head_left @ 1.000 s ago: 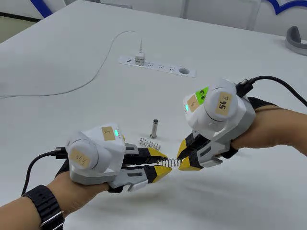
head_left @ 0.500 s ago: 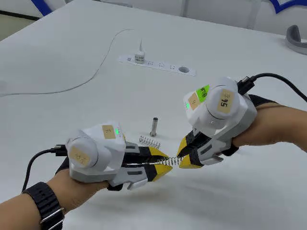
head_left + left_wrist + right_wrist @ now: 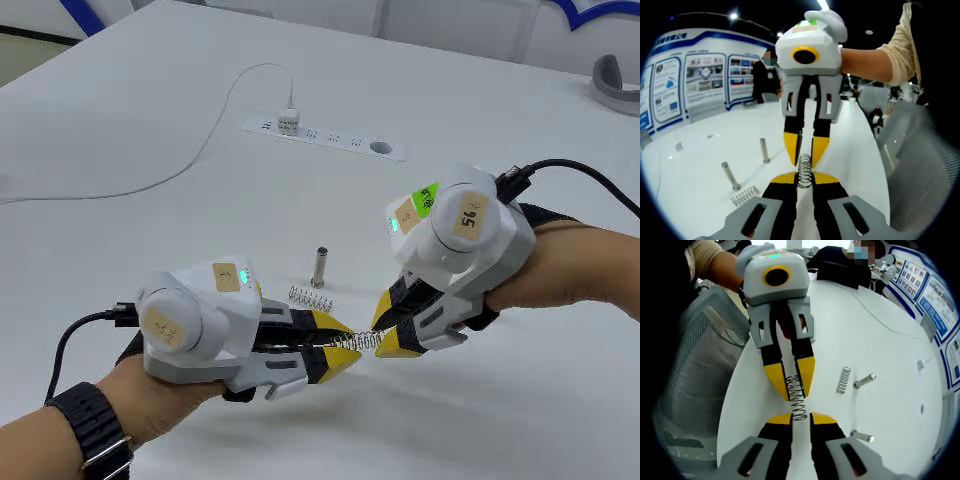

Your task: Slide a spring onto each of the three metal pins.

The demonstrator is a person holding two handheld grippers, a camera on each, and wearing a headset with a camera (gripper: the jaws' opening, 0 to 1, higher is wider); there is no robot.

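One spring (image 3: 365, 341) pinched by left hand-held gripper (image 3: 348, 338) and right hand-held gripper (image 3: 382, 337) above white table (image 3: 150, 120), posters (image 3: 705, 75) behind.

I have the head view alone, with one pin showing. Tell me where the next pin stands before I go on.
Observer: In the left gripper view a second pin stands upright beyond the first pin, nearer the right gripper.
Operator: Report what is on it.
Observer: Nothing; its shaft is bare from foot to top.
Operator: Describe the held spring.
Observer: In the right gripper view the held spring runs from that gripper's own jaw tips up between the jaws of the left gripper.
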